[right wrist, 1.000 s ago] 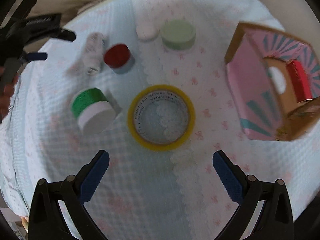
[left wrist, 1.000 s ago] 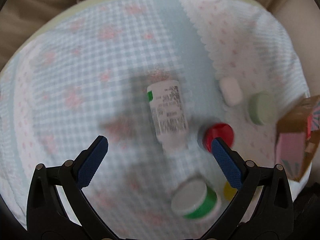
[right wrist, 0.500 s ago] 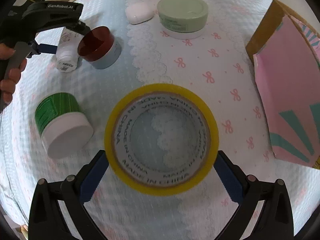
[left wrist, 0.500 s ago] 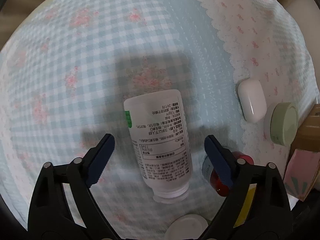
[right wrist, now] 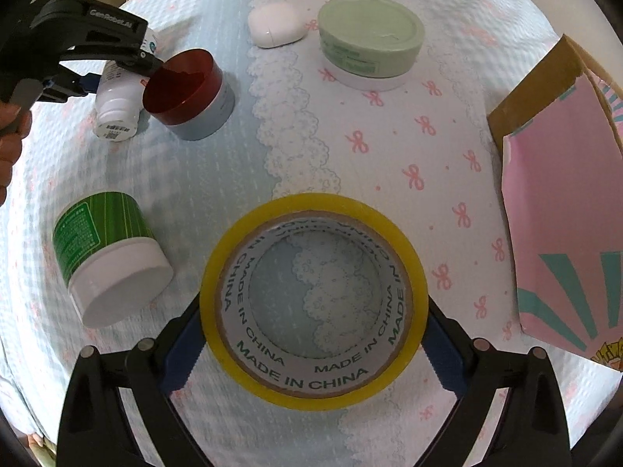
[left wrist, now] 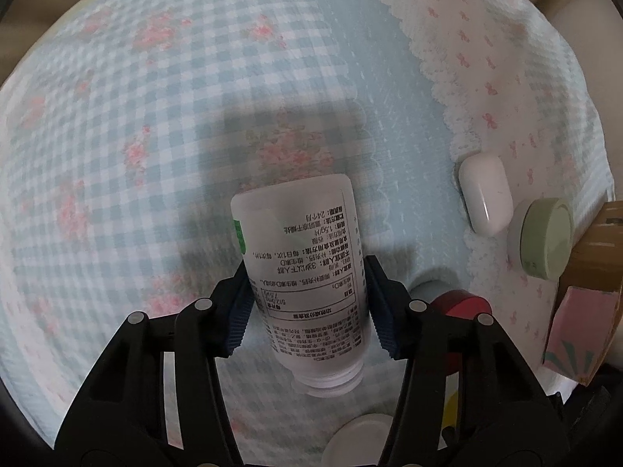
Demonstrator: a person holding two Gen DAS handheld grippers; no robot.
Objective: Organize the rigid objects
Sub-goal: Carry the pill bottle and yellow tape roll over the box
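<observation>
A white labelled bottle [left wrist: 307,272] lies on its side on the checked cloth. My left gripper [left wrist: 307,307] is shut on the bottle, one blue pad against each side. The bottle also shows in the right wrist view [right wrist: 117,105], under the left gripper's black frame [right wrist: 89,39]. A yellow tape roll [right wrist: 313,299] lies flat on the cloth. My right gripper [right wrist: 313,346] is shut on the roll, a pad touching each side of its outer rim.
A red-lidded jar [right wrist: 190,95], a green jar with a white lid [right wrist: 105,257] on its side, a white earbud case [right wrist: 276,25] and a pale green tin [right wrist: 370,39] lie on the cloth. A pink open box [right wrist: 564,225] stands at the right.
Both grippers moved down and forward and closed. The left one closed on the white bottle, the right one on the yellow tape roll.
</observation>
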